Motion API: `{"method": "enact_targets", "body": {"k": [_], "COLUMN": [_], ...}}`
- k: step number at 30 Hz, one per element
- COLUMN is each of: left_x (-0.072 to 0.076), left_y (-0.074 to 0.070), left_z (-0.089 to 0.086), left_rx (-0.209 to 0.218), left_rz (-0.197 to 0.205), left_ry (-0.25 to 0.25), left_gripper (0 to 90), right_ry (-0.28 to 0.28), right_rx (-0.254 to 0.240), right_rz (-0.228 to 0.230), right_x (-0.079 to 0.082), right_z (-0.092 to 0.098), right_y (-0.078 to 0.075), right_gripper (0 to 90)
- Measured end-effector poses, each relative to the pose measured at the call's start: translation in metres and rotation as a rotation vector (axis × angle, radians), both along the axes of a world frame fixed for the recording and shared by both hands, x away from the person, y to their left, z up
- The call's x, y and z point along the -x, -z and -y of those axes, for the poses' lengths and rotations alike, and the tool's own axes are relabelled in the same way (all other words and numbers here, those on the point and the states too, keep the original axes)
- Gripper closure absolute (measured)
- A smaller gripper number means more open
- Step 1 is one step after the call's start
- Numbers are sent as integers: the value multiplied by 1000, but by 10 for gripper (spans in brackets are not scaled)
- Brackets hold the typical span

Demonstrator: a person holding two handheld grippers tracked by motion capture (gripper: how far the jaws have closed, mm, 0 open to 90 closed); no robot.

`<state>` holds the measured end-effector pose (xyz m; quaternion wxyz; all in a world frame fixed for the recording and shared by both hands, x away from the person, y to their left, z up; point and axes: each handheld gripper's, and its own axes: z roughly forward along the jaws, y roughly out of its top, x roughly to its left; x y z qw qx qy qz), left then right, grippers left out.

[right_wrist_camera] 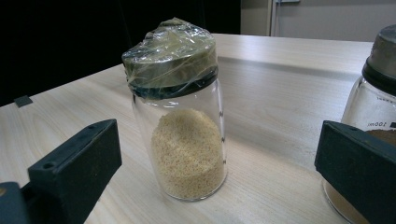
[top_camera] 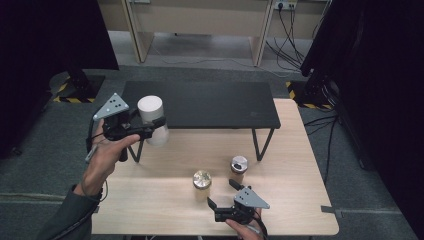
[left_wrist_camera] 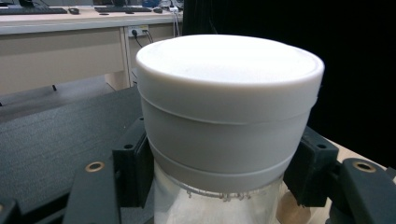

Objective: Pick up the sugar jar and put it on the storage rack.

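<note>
The white-lidded jar [top_camera: 151,120] hangs in your left gripper [top_camera: 150,129], above the table's [top_camera: 300,210] left edge, beside the black shelf [top_camera: 210,105]; its jaws are clamped on it. Your right gripper [top_camera: 222,195] rests low with jaws spread, holding nothing, near two small jars.

Left gripper view: the smooth, round, matte lid [left_wrist_camera: 229,93] sits over clear glass, pads pressing both sides.

Right gripper view: a foil-wrapped glass jar [right_wrist_camera: 180,116] of pale grains stands between the parted jaws, untouched; a dark-capped jar [right_wrist_camera: 373,98] stands at the right.

Soft overhead light, dark edges, mild blur.
</note>
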<state>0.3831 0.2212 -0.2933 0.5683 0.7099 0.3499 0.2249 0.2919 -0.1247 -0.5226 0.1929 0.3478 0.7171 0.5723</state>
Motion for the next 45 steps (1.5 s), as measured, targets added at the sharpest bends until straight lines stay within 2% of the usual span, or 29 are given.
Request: {"method": "enact_targets", "body": {"k": [7, 19, 24, 35, 45], "left_x": [-7, -24, -27, -35, -43], "left_y": [-7, -11, -17, -23, -24], "left_z": [0, -1, -2, 1, 5], "left_rx": [0, 0, 11, -7, -5], "left_rz": [3, -3, -7, 4, 15], "left_ry": [-18, -57, -65, -93, -118], "left_gripper": [352, 352, 352, 352, 352], "right_ry": [-1, -2, -1, -3, -2], "right_rx": [-2, -2, -3, -3, -6], "right_rz": [-1, -3, -4, -5, -7], "right_x": [0, 0, 0, 0, -1], "right_z": [0, 0, 0, 0, 0], "right_y": [0, 0, 1, 0, 1], "right_gripper": [8, 8, 8, 8, 8]}}
